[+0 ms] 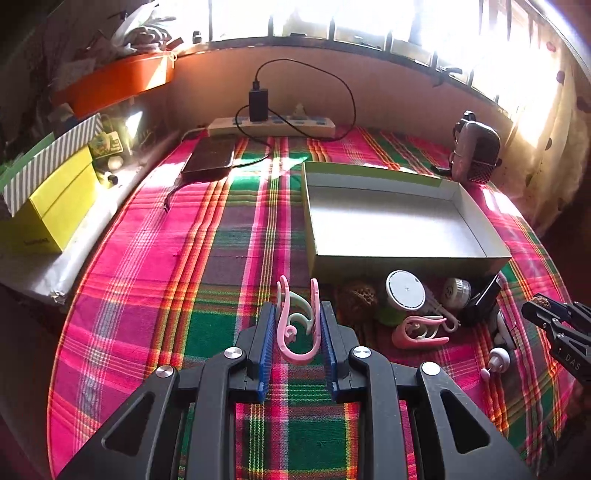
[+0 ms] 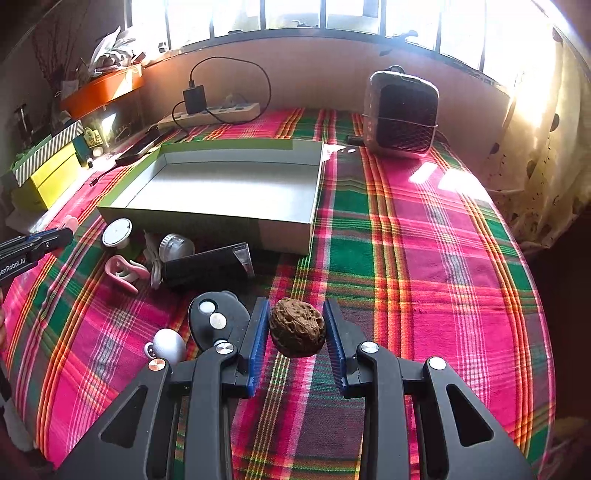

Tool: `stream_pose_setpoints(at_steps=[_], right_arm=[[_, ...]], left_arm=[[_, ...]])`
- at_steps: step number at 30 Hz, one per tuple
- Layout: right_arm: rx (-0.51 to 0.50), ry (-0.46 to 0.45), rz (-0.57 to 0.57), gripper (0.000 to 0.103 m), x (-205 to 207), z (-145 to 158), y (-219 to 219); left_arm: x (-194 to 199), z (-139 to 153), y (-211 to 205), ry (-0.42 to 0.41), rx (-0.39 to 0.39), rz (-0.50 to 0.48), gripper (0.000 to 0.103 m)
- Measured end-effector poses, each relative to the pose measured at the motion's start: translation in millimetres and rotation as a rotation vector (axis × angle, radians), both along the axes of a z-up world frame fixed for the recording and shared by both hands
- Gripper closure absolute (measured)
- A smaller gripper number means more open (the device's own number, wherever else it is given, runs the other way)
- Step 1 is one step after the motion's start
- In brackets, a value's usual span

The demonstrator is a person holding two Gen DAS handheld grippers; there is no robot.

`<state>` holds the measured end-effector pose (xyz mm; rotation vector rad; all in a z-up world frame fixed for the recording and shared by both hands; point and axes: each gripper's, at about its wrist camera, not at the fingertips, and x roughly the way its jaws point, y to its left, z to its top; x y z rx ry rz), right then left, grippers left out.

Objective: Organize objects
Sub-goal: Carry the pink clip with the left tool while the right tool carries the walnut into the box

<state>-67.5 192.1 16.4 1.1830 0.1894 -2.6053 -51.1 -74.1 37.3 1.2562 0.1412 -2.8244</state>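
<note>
Black tongs (image 1: pixel 298 321), blue ribbed pads (image 1: pixel 266 343), silver round screws, white lettering.

Strong daylight entered through the window (image 1: pixel 369 18), blown out to white. Glare patches lay on the plaid tablecloth (image 2: pixel 436 177). The box (image 1: pixel 388 221) cast shadow forward. Fisheye curvature and dark vignetting marked the corners.

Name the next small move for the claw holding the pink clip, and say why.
Probably carry the left claw forward and to the right, over the near wall of the open box. Its pads are shut on the pink clip, which already hangs clear of the plaid cloth, and the box is empty. The right claw grips a walnut off to the side.
</note>
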Motion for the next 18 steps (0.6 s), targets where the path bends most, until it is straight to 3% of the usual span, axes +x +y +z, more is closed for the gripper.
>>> stream_pose_setpoints(at_steps=[10, 18], right_arm=[[-0.022, 0.062, 0.047, 0.072, -29.6, 34.3, -11.0], [-0.023, 0.063, 0.085, 0.072, -74.7, 43.4, -27.3]], left_arm=[[-32.8, 24.5, 17.4, 0.046, 0.004, -0.075, 0.082], [-77.2, 29.5, 28.7, 0.046, 0.019, -0.117, 0.082]])
